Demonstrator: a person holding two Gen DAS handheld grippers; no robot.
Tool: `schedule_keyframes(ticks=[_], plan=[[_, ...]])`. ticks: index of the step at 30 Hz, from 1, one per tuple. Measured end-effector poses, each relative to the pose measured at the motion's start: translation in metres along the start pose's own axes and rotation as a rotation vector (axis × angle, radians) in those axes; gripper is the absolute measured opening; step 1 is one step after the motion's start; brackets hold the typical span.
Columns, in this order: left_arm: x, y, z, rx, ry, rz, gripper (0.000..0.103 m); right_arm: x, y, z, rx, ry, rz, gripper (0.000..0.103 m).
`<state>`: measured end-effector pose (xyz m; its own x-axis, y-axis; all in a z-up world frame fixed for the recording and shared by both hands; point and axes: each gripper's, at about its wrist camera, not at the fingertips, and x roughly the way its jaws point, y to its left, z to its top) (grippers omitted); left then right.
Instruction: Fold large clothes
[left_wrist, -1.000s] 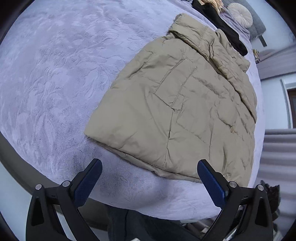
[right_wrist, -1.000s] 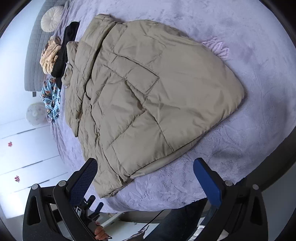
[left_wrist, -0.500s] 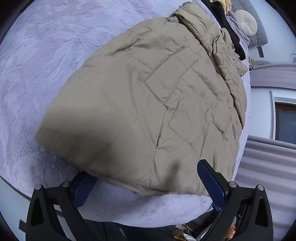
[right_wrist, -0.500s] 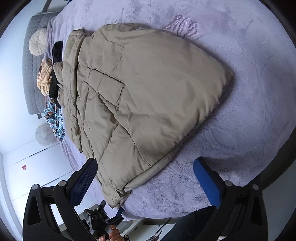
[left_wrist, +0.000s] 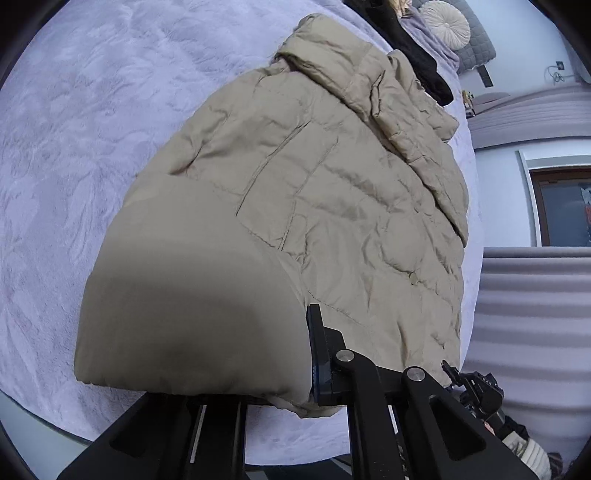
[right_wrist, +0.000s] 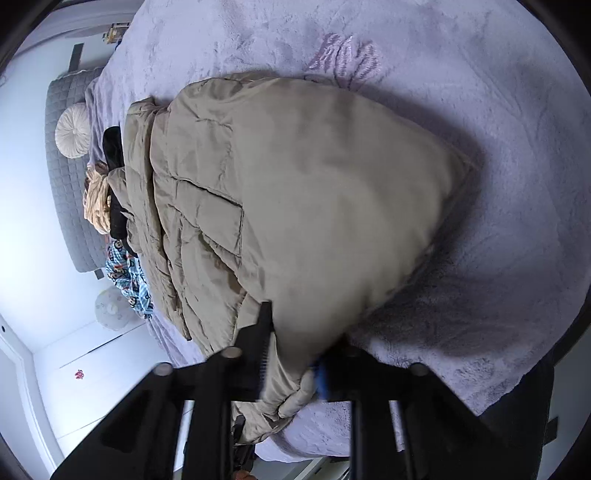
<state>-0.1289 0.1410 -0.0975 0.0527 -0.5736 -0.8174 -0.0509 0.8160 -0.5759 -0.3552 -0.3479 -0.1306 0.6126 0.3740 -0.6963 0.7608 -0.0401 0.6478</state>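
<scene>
The tan padded jacket (left_wrist: 314, 206) lies flat on the lilac bed (left_wrist: 92, 129), collar toward 12 o'clock in the left wrist view and hem at 6 o'clock, nearest both tools. The left hand-held gripper (left_wrist: 295, 369) is clamped narrow on the hem edge; jacket fabric bulges over the near finger and hides it. The right hand-held gripper (right_wrist: 291, 354) is closing on the opposite hem corner, with a thick roll of fabric between its jaws and the pads pressing into it. Judged step: both hem corners are secured for a fold toward the collar. Risks from here: the slick, puffy shell may slide out of a pinch that holds only the outer layer, so one corner drops mid-lift. Uneven lifting between the two hands would skew the fold line and bunch the padding. Trapped air in the quilting may make the folded half spring back. A pile of other clothes (right_wrist: 110, 206) lies touching the collar at 9 o'clock in the right wrist view; a long fold could land on it.
</scene>
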Motion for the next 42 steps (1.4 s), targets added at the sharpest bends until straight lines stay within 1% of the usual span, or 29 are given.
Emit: schedule_keyframes(ticks=[4, 9, 12, 17, 20, 22, 25, 27, 29, 32, 35, 37, 39, 42], plan=[[-0.020, -0.018, 0.015, 0.068, -0.035, -0.029, 0.012, -0.009, 0.019, -0.007, -0.084, -0.047, 0.000, 0.010], [-0.051, -0.049, 0.047, 0.161, -0.118, -0.039, 0.012, -0.024, 0.072, -0.011, -0.280, -0.083, -0.009, 0.009], [-0.063, -0.072, 0.073, 0.204, -0.184, -0.029, 0.012, -0.030, 0.117, -0.006, -0.412, -0.095, -0.016, 0.009], [-0.068, -0.114, 0.125, 0.197, -0.304, 0.001, 0.012, -0.026, 0.204, 0.017, -0.639, -0.099, -0.033, 0.008], [-0.066, -0.138, 0.159, 0.193, -0.377, 0.022, 0.012, -0.011, 0.257, 0.038, -0.740, -0.076, -0.040, 0.008], [-0.059, -0.149, 0.184, 0.189, -0.411, 0.040, 0.012, 0.006, 0.296, 0.054, -0.808, -0.065, -0.048, 0.008], [-0.037, -0.162, 0.224, 0.196, -0.421, 0.124, 0.012, 0.038, 0.346, 0.077, -0.884, -0.063, -0.078, 0.008], [-0.016, -0.165, 0.250, 0.208, -0.413, 0.176, 0.012, 0.063, 0.368, 0.093, -0.896, -0.061, -0.098, 0.008], [0.009, -0.161, 0.274, 0.212, -0.388, 0.222, 0.012, 0.095, 0.384, 0.111, -0.884, -0.059, -0.125, 0.008], [0.049, -0.148, 0.306, 0.190, -0.335, 0.279, 0.012, 0.137, 0.387, 0.134, -0.832, -0.058, -0.156, 0.008], [0.086, -0.133, 0.330, 0.170, -0.293, 0.302, 0.012, 0.177, 0.382, 0.157, -0.780, -0.053, -0.175, 0.008], [0.105, -0.126, 0.338, 0.159, -0.284, 0.309, 0.013, 0.199, 0.376, 0.170, -0.756, -0.050, -0.181, 0.008], [0.116, -0.124, 0.342, 0.162, -0.281, 0.315, 0.013, 0.214, 0.368, 0.179, -0.725, -0.042, -0.169, 0.008], [0.115, -0.128, 0.343, 0.180, -0.269, 0.330, 0.013, 0.225, 0.361, 0.187, -0.704, -0.040, -0.152, 0.008]])
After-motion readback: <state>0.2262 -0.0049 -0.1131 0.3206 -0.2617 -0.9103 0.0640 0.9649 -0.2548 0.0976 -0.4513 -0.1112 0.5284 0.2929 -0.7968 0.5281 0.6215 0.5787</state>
